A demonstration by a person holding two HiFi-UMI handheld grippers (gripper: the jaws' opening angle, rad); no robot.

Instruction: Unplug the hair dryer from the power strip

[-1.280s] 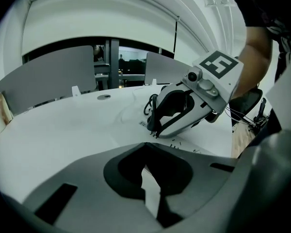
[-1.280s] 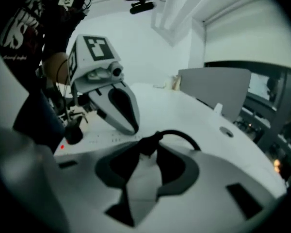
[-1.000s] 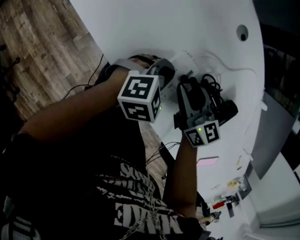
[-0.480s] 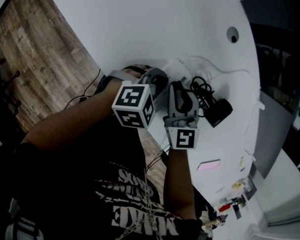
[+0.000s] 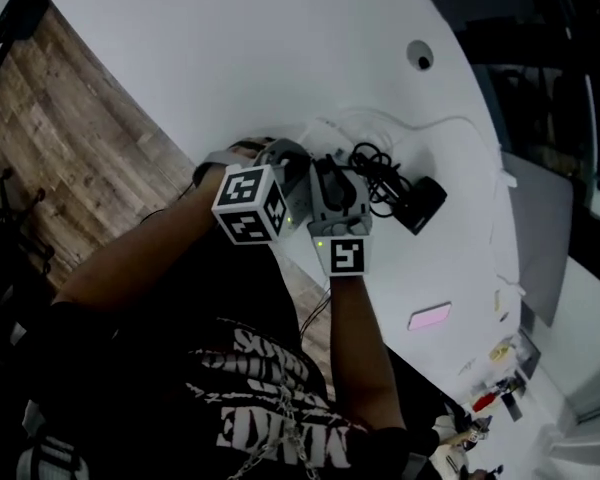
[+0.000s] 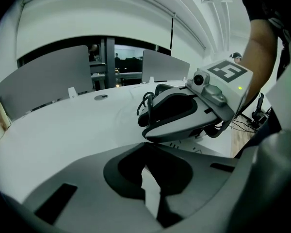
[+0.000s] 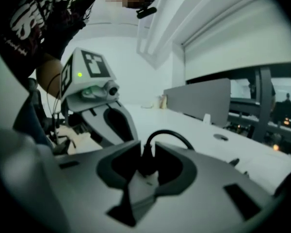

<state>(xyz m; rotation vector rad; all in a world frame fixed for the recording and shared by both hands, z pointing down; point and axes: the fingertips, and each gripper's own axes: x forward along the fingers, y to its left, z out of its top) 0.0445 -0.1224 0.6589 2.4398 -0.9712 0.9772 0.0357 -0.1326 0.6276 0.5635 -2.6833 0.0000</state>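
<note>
Seen from the head camera, the left gripper (image 5: 292, 163) and right gripper (image 5: 330, 173) crowd together on a white worktop (image 5: 280, 48). The black hair dryer (image 5: 420, 203) lies just beside the right one, with its cord (image 5: 375, 168) bunched between them.

In the left gripper view, the jaws stand narrow, pinched on the white power strip (image 6: 182, 146).

In the right gripper view, the jaws have just closed in and eased slightly. They grip the black plug (image 7: 146, 161), and the cord arches up out of them.

The head view is dimly exposed, though the broad white curved tabletop (image 5: 280, 58) is evenly lit. Both gripper views are bent at the edges, darkened at the corners, blurred up close.
</note>
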